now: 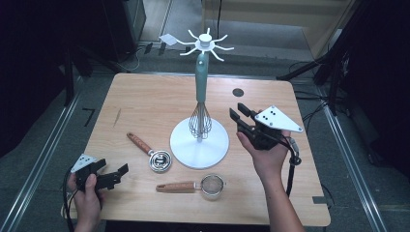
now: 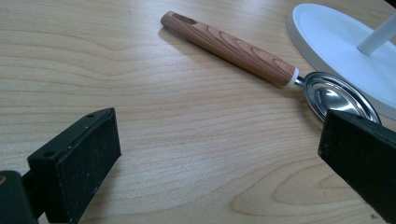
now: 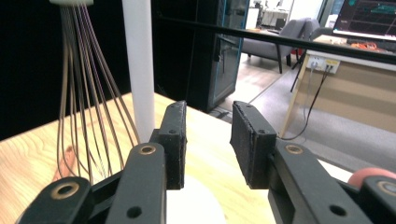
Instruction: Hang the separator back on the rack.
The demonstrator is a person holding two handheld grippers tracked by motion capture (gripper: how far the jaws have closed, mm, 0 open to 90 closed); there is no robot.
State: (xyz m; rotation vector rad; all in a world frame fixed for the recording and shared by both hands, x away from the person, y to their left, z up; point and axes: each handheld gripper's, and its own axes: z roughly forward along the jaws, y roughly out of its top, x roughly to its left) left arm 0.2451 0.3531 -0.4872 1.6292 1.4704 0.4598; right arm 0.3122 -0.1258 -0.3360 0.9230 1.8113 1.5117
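A white hook stand (image 1: 199, 145) rises from the middle of the wooden table (image 1: 145, 96), and a teal-handled whisk (image 1: 199, 118) hangs from it. Left of the base lies a metal scoop (image 1: 159, 160) with a wooden handle, and in front of the base a small strainer (image 1: 212, 185). My right gripper (image 1: 238, 111) is held above the table just right of the whisk, open with nothing between its pads. In the right gripper view the whisk wires (image 3: 79, 93) and stand pole (image 3: 138, 60) are close on the left of the gripper (image 3: 208, 135). My left gripper (image 1: 113, 168) rests open near the front left, facing the scoop (image 2: 336, 95).
A dark round hole (image 1: 237, 92) marks the table's far right. Metal rails run along the floor on both sides of the table. Dark cabinets stand behind the stand's hooks (image 1: 206, 43), and the right gripper view takes in a chair and a desk (image 3: 327, 60) beyond the table.
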